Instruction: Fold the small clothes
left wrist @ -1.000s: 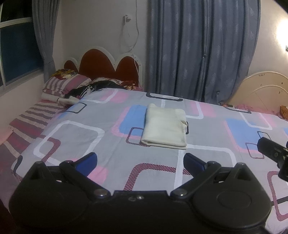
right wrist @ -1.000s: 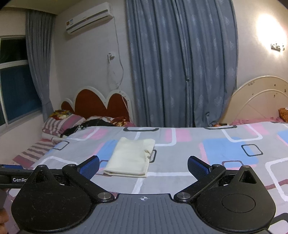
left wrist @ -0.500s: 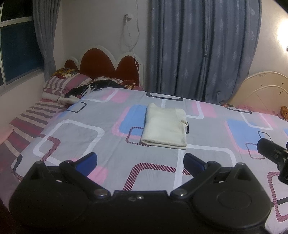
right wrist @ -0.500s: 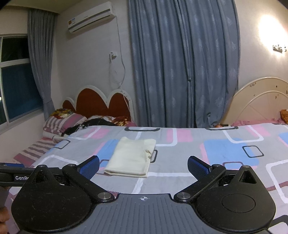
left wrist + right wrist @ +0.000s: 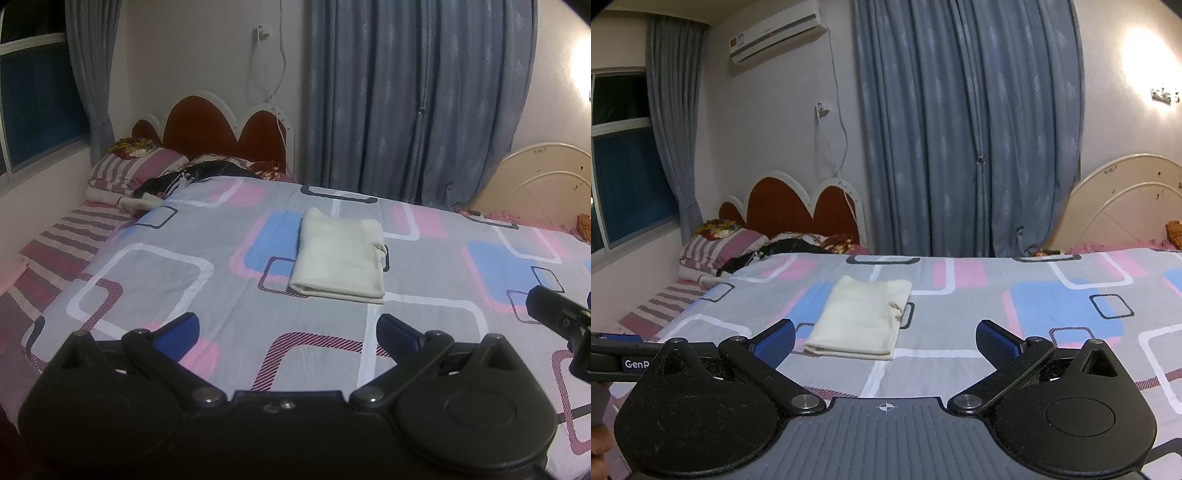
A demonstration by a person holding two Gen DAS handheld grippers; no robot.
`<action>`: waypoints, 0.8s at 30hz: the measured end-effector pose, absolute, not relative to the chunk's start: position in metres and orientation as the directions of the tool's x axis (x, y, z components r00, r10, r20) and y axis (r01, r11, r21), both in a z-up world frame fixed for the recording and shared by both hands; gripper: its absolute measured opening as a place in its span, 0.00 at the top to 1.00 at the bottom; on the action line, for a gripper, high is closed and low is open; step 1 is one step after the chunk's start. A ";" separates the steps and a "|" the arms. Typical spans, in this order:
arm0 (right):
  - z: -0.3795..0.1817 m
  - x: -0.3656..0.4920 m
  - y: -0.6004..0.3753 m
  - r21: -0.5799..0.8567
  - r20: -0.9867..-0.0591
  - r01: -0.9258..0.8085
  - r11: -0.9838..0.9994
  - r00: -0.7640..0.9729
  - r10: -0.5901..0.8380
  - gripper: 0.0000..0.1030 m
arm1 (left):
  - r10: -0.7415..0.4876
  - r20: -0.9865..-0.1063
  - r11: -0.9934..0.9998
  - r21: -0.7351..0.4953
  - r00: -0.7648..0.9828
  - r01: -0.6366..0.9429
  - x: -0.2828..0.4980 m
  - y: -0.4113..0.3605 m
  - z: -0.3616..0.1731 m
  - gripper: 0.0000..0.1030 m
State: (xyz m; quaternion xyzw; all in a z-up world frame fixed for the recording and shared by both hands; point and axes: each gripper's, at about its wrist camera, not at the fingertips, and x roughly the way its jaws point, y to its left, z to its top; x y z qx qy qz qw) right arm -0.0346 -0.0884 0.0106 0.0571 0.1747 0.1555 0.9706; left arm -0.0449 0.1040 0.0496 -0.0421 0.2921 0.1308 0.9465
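Note:
A cream garment (image 5: pixel 341 254), folded into a neat rectangle, lies flat on the patterned bedspread (image 5: pixel 166 269). It also shows in the right wrist view (image 5: pixel 862 319). My left gripper (image 5: pixel 288 332) is open and empty, held back from the garment above the bed's near part. My right gripper (image 5: pixel 885 339) is open and empty, also held back from the garment. Part of the right gripper shows at the right edge of the left wrist view (image 5: pixel 561 317). Part of the left gripper shows at the left edge of the right wrist view (image 5: pixel 620 360).
Striped pillows (image 5: pixel 136 170) and dark clothes (image 5: pixel 195 173) lie by the red headboard (image 5: pixel 218 125) at the back left. Blue curtains (image 5: pixel 417 96) hang behind the bed. A cream headboard (image 5: pixel 535 188) stands at the back right. A wall and window (image 5: pixel 33 96) run along the left.
The right wrist view has tilted up slightly, so the garment sits a little lower in it. The left gripper has barely moved. The garment lies unchanged.

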 end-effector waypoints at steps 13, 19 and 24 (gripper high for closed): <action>0.006 -0.027 -0.087 0.166 -0.340 -0.281 0.945 0.883 0.322 0.00 | 0.217 -0.583 0.965 0.006 0.783 -0.262 -0.033 0.108 0.043 0.01; 0.002 -0.020 -0.087 0.175 -0.350 -0.274 0.946 0.880 0.320 0.00 | 0.181 -0.594 0.974 -0.002 0.784 -0.226 -0.024 0.108 0.035 0.01; -0.005 -0.007 -0.085 0.177 -0.374 -0.262 0.949 0.874 0.311 0.00 | 0.188 -0.622 0.969 -0.007 0.760 -0.246 -0.001 0.114 0.024 0.01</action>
